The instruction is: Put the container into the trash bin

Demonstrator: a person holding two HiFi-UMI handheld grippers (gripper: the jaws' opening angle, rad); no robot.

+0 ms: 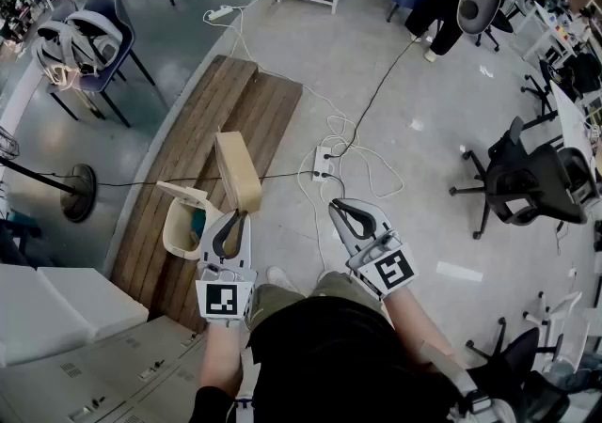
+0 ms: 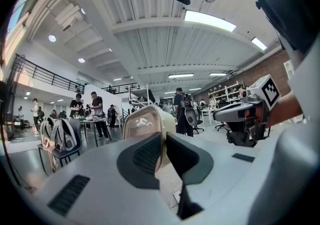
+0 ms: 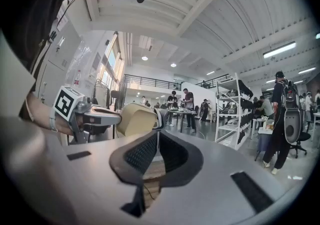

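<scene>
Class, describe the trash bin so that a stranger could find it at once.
Find the long brown wooden plank platform. Towards its near end stands the small cream plastic trash bin, beside the left gripper. Unlike the beige box-shaped container that the gripper holds, the bin has its lid flipped open.

trash bin mouth open, lid raised behind, power strip right
</scene>
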